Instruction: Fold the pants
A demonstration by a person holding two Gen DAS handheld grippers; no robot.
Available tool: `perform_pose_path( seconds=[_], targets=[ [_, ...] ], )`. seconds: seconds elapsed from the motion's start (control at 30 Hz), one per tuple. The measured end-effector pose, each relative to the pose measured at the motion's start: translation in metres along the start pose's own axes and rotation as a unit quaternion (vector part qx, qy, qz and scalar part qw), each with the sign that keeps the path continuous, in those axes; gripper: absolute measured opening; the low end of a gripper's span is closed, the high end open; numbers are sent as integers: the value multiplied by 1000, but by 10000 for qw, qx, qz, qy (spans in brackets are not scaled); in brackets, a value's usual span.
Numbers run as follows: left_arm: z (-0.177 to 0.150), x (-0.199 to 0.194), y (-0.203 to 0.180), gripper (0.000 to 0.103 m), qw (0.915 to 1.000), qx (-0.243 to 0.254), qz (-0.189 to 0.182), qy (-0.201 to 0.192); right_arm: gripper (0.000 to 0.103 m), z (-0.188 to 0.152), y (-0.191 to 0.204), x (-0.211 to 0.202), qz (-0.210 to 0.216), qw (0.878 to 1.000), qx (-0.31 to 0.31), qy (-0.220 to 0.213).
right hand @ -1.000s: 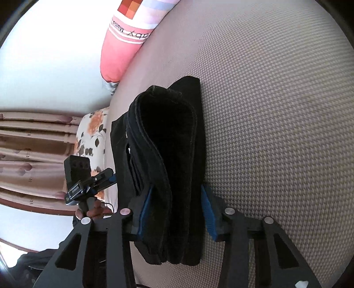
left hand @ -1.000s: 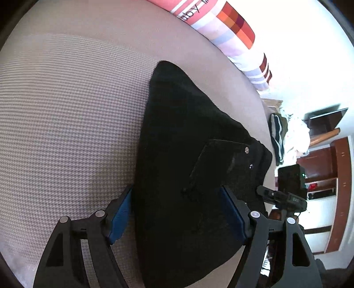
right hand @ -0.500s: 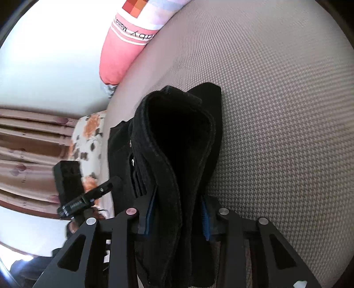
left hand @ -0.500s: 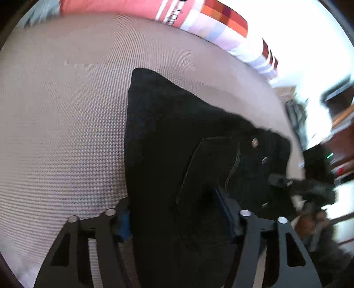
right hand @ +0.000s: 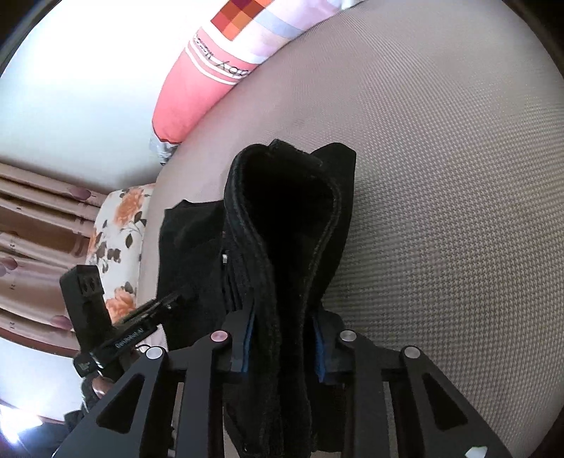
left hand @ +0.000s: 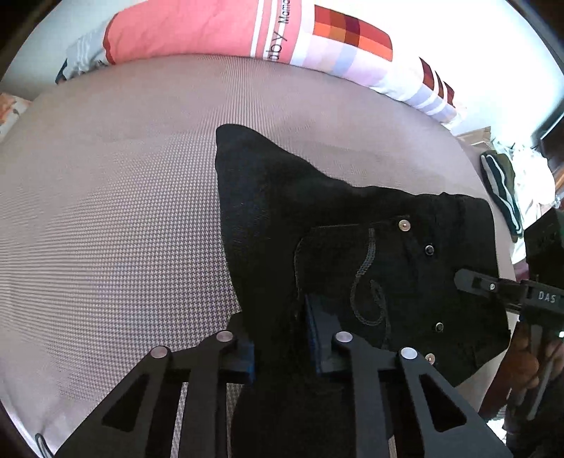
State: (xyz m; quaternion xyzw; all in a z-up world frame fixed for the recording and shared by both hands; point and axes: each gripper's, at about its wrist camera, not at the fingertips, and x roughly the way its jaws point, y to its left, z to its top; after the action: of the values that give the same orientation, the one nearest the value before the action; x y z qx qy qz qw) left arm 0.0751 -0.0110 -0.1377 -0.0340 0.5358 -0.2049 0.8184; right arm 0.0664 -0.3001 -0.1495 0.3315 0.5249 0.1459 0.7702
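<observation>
Left wrist view: my left gripper (left hand: 280, 347) and right gripper (right hand: 282, 347), both just closing, clamp the pants (left hand: 352, 246), whose long axis stretches away toward the pillow (left hand: 211, 31).

Blown-out daylight glare, fisheye-warped edges

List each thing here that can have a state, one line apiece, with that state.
black pants: folded into layers, bunched, gripped at two spots, partly resting on the bed.
left gripper: jaws just closed further, pinching a fold of the pants.
right gripper: jaws just closed further, clamped on the thick folded stack.
pink pillow: lying at the bed's far edge, untouched.
bed: covered with a smooth checked sheet.
</observation>
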Motion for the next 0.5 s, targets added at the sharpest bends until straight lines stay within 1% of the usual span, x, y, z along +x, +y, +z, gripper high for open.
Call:
perform_pose_path(
  seconds=[0.17, 0.33, 0.5],
  targets=[
    [-2, -14, 7, 18, 9997, -146, -171, -37, 24, -2, 15, -4, -17, 9999, -110, -41],
    [4, -21, 5, 17, 9999, -101, -65, -113, 24, 2, 31, 1, 58, 9997, -228, -16],
    [20, -27, 13, 17, 9996, -87, 28, -273, 24, 17, 45, 18, 157, 9995, -271, 23]
  ],
)
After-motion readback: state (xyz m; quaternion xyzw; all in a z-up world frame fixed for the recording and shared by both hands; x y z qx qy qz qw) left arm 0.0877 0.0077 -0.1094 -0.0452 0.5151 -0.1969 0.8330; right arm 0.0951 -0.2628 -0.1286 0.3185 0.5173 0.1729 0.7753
